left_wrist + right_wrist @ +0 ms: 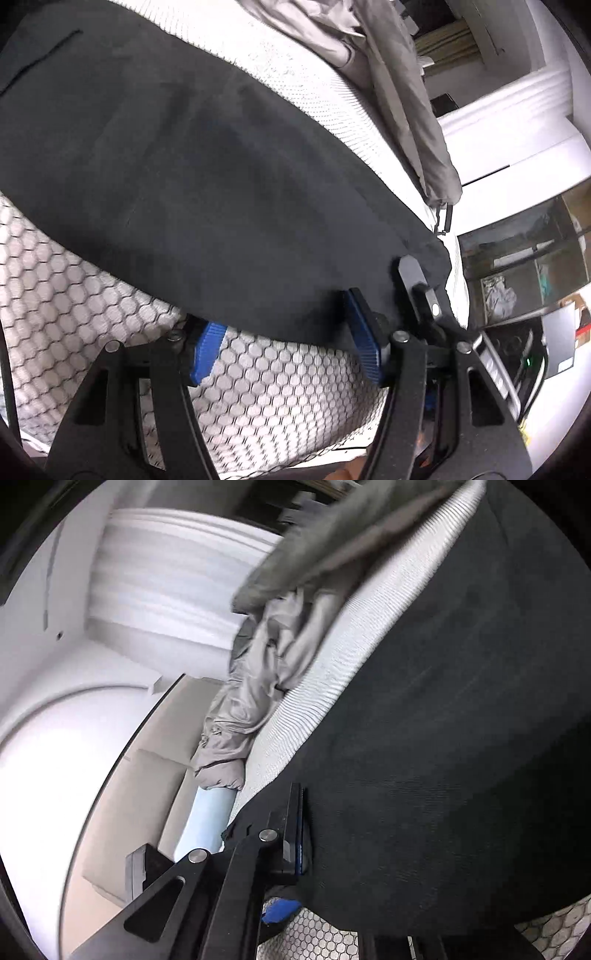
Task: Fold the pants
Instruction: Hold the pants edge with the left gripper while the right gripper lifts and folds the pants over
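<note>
Black pants [207, 177] spread on honeycomb mattress [74, 280]. Left gripper [284, 343] jaws half spread at hem, 6 o'clock. Right gripper [295, 834] pinching pants edge. Grey garment [258, 672] at 12.

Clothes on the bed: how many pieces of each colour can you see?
Black: 1, the pants spread on the mattress.
Grey: 1, a crumpled garment at the far edge.
Total: 2.
</note>
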